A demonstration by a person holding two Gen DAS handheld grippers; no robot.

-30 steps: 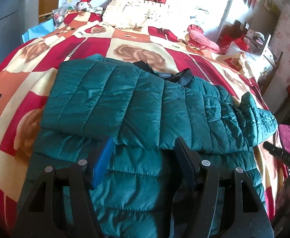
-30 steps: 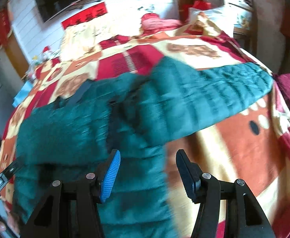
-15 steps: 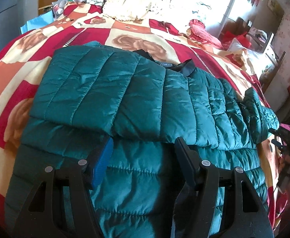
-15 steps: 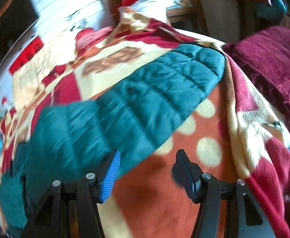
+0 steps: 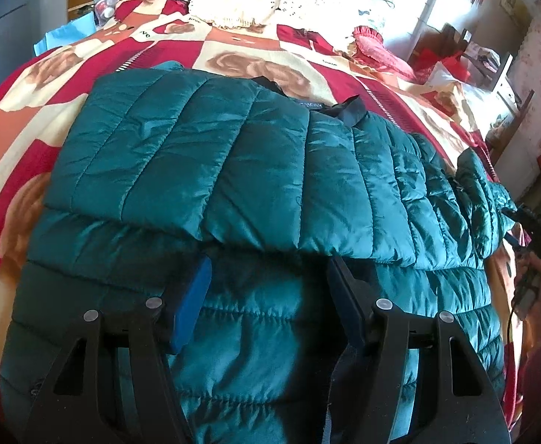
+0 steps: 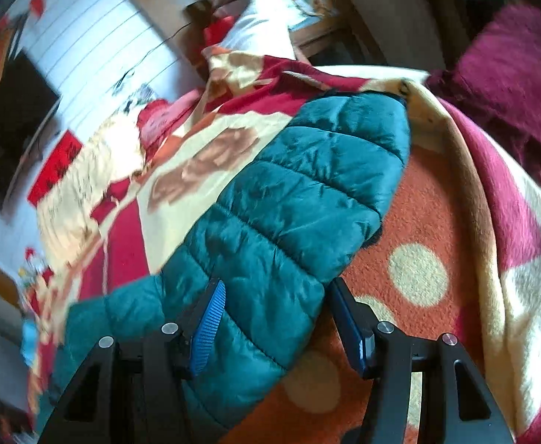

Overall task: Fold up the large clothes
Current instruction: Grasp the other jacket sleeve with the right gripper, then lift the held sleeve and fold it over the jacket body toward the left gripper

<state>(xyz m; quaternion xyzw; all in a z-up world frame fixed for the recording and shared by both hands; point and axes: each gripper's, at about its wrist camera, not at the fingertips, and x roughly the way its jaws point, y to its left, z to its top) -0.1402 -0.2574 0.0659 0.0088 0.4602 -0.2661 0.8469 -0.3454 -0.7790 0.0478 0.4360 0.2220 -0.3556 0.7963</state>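
A dark green quilted puffer jacket [image 5: 255, 170] lies across the bed, its left sleeve folded over the body. My left gripper [image 5: 266, 277] is open and empty, just above the jacket's lower body below the folded sleeve's edge. In the right wrist view the jacket's other sleeve [image 6: 300, 199] stretches out toward the bed's right edge. My right gripper [image 6: 274, 296] is open over that sleeve, jaws apart on either side of its lower part. The right gripper also shows at the right edge of the left wrist view [image 5: 533, 229].
The bed is covered by a red, orange and cream patterned blanket [image 5: 85, 59]. Cream pillows [image 5: 248, 3] and a pink cushion [image 5: 381, 51] lie at the head. A maroon fleece [image 6: 511, 74] lies beyond the bed's right edge. Furniture [image 5: 492, 63] stands at the right.
The right gripper has swung right from the jacket's body to over the outstretched sleeve. The left gripper has moved slightly forward and lower over the jacket. Both stayed open.
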